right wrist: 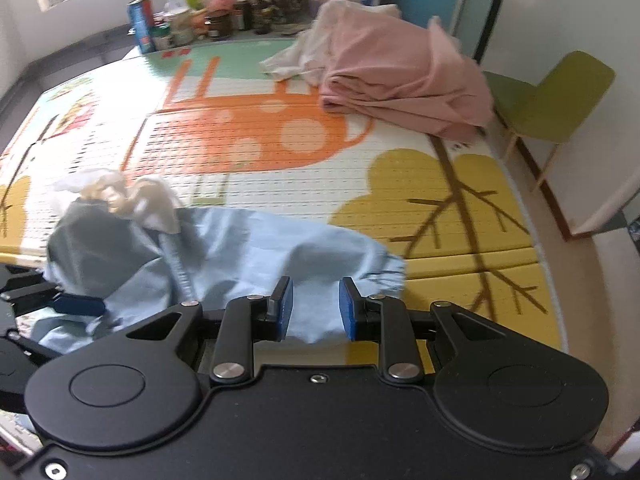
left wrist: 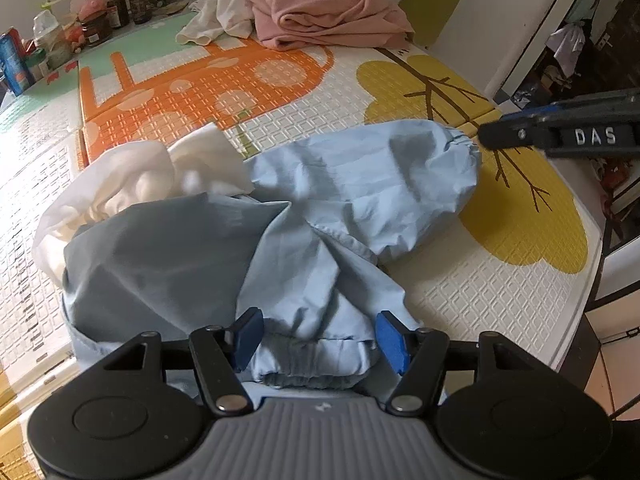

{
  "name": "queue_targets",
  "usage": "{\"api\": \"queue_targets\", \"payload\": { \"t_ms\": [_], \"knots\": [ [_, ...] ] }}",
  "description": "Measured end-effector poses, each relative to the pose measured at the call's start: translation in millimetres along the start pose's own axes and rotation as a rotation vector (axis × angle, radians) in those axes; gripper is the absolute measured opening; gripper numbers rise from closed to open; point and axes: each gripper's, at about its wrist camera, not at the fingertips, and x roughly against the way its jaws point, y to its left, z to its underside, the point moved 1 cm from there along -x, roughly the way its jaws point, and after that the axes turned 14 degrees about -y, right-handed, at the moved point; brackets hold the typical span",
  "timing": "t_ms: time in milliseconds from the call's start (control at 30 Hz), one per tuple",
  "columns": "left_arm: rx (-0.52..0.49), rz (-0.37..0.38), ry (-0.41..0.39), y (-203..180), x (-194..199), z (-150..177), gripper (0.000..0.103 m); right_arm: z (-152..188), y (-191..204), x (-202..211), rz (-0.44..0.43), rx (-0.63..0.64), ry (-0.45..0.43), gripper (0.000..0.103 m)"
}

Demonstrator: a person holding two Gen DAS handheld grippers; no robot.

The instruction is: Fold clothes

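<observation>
A crumpled light blue garment (left wrist: 320,216) with a white lining (left wrist: 132,184) lies on the patterned play mat (left wrist: 460,292). My left gripper (left wrist: 316,336) is open, its blue pads on either side of the garment's elastic hem at the near edge. My right gripper (right wrist: 314,310) is open too, just above the garment's (right wrist: 256,248) right side, with cloth between the pads. The right gripper also shows in the left wrist view (left wrist: 560,132) at the right edge, beside the gathered cuff.
A pile of pink cloth (left wrist: 328,4) and a white garment (left wrist: 224,8) sits at the far side of the mat. Bottles and cans (right wrist: 192,20) crowd the far left. A green chair (right wrist: 556,108) stands to the right, off the mat.
</observation>
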Motion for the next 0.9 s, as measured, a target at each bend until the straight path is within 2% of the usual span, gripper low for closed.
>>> {"api": "queue_targets", "payload": {
  "t_ms": [367, 767, 900],
  "knots": [
    [0.059, 0.015, 0.012, 15.9, -2.7, 6.4, 0.068, 16.4, 46.2, -10.9, -0.131, 0.025, 0.046, 0.023],
    [0.170, 0.073, 0.036, 29.4, -16.1, 17.1, 0.070, 36.7, 62.4, -25.9, -0.162, 0.008, 0.107, 0.023],
    [0.189, 0.097, 0.048, 29.6, -22.4, 21.1, 0.068, 37.8, 62.0, -27.6, -0.158, -0.003, 0.116, 0.023]
  ]
}}
